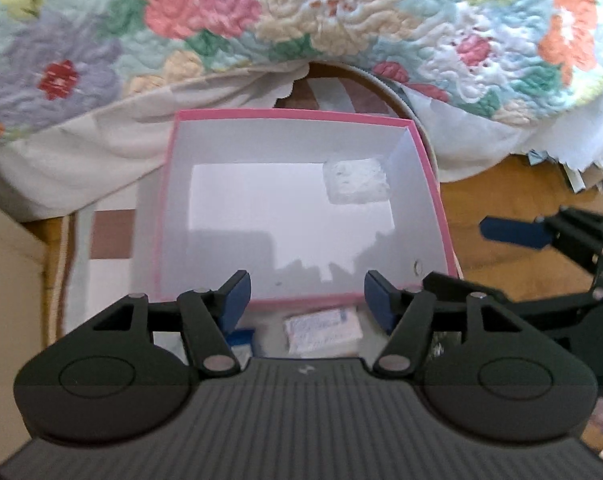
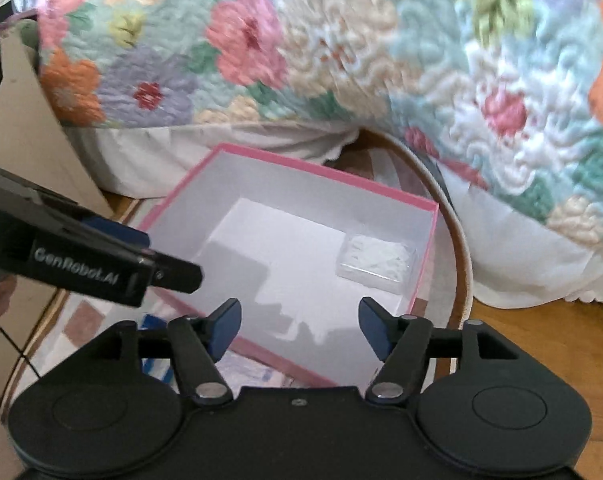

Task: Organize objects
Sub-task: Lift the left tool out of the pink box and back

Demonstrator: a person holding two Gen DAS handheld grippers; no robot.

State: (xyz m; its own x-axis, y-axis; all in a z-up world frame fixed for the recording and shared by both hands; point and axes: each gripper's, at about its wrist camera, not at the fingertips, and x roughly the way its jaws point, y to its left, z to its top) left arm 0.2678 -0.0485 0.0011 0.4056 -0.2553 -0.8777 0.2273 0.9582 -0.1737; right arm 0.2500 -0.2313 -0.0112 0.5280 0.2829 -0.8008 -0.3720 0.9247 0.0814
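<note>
Blur softens both views; small packets (image 1: 321,330) beneath my left gripper (image 1: 307,300) are partly hidden and unreadable. Both my grippers stand with jaws apart, holding nothing, the right gripper (image 2: 299,326) likewise above the pink-edged box (image 1: 431,184). One clear wrapped packet (image 2: 377,262) lies in the box's far right corner.

Right gripper (image 2: 299,330) open, empty, above the pink box (image 2: 423,258) near edge. Clear packet (image 2: 375,262) lies inside the box, far-right corner. Left gripper (image 2: 149,266) left of box.
</note>
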